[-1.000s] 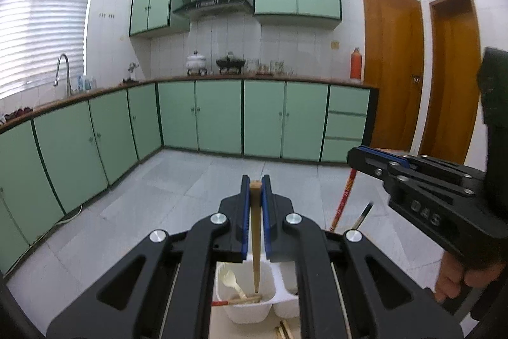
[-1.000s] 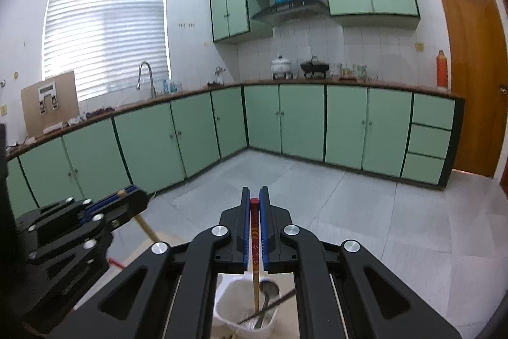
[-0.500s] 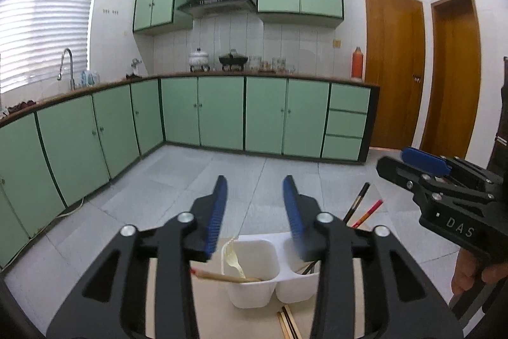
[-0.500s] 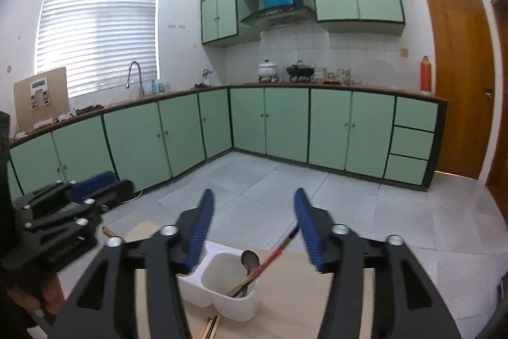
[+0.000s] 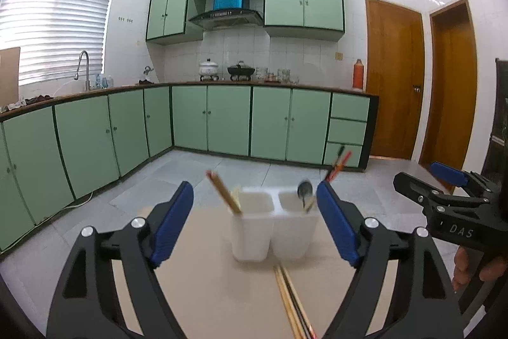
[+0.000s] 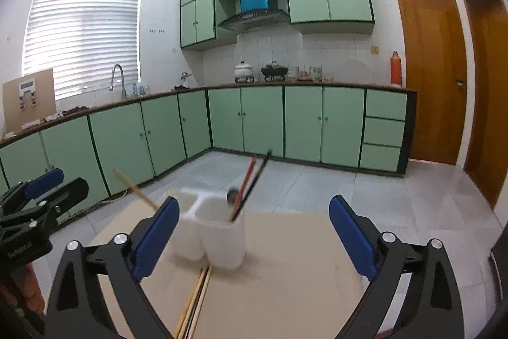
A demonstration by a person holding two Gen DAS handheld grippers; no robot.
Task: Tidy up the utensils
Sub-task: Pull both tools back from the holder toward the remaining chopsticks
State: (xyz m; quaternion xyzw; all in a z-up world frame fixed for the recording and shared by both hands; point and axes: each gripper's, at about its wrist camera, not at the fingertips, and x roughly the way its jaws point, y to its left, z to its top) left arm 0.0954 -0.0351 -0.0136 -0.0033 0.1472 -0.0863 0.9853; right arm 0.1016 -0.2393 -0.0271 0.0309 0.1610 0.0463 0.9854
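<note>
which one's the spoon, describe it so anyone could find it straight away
On the tan table stands a white two-cup holder. The spoon stands in its right cup, beside red and black chopsticks. It alone is metal, with a rounded bowl pointing up.

green cabinets (image 5: 228,119), sink tap (image 5: 82,65); 2 wooden doors (image 5: 393,78), orange flask (image 6: 395,68)

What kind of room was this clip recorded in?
A home kitchen, most likely: pale green cabinets run under an L-shaped counter, a curved metal sink tap stands by the window, and a black range hood hangs over cooking pots.
</note>
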